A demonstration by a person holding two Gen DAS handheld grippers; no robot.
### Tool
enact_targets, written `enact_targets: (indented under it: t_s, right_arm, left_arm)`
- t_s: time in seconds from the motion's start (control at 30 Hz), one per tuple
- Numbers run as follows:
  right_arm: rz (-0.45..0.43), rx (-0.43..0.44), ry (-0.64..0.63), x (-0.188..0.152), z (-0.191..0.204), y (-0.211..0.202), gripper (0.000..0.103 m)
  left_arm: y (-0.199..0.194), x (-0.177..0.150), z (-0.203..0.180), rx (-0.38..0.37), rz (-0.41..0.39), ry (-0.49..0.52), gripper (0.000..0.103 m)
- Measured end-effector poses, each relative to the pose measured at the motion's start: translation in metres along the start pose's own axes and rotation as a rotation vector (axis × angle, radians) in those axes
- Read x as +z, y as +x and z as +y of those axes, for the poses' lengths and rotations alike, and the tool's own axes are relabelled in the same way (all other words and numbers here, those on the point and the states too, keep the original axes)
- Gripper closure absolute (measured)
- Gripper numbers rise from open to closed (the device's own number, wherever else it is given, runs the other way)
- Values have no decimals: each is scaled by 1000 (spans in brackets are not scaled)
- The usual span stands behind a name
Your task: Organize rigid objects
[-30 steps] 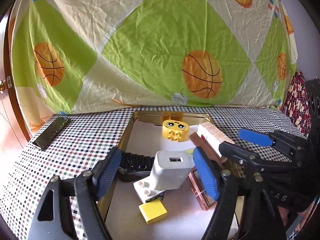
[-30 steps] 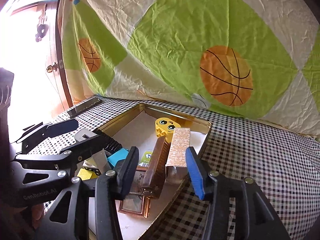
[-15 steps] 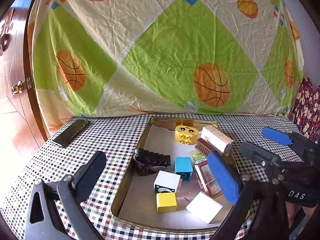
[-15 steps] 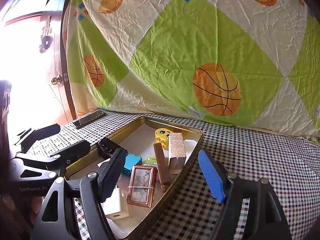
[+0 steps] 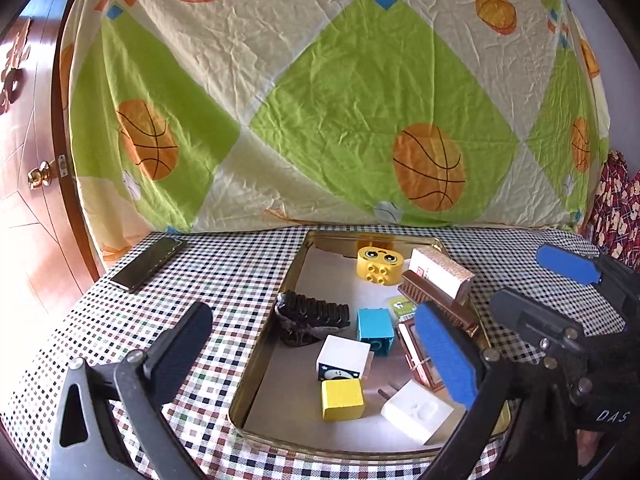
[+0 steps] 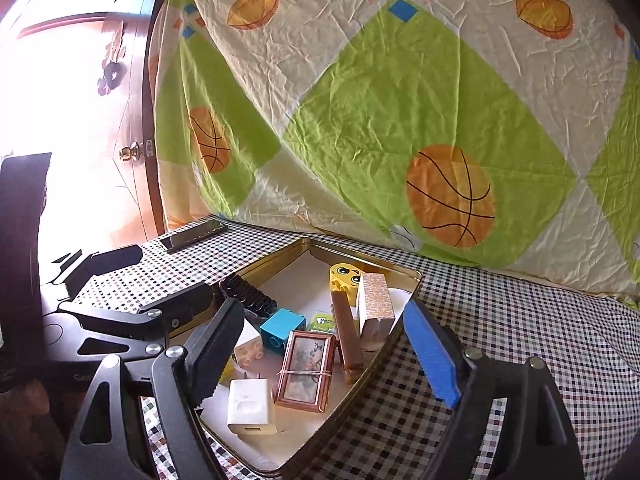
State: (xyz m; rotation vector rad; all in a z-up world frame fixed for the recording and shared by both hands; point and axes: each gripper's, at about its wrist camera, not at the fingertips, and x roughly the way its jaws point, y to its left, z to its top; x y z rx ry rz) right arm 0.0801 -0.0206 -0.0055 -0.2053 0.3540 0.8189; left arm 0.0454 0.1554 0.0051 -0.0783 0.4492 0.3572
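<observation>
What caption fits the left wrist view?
Open hand-held gripper above a gold tin holding blocks and a charger.

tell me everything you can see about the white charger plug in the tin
The white charger plug is a small, rounded block of glossy white plastic lying flat on the pale floor of the gold tin tray, near its front rim. Two metal prongs stick out of one end, level with the floor; the right wrist view shows a USB slot in the opposite end. It lies beside the yellow cube and the copper-framed picture. Neither gripper touches it.

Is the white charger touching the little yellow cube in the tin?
Apart. In the left wrist view, bare tin floor shows between the white charger and the yellow cube.
</observation>
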Motion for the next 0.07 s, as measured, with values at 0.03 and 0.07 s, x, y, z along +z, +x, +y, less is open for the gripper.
enact_targets:
  t_s: [0.03,0.07]
  right_arm:
    - [-2,0,1,0,0,-1,19]
    - [-3,-1,3,0,-1,-2,19]
  left_arm:
    - [-1,0,-1,0,-2,2,1]
    - [-1,0,-1,1,-6,5,1]
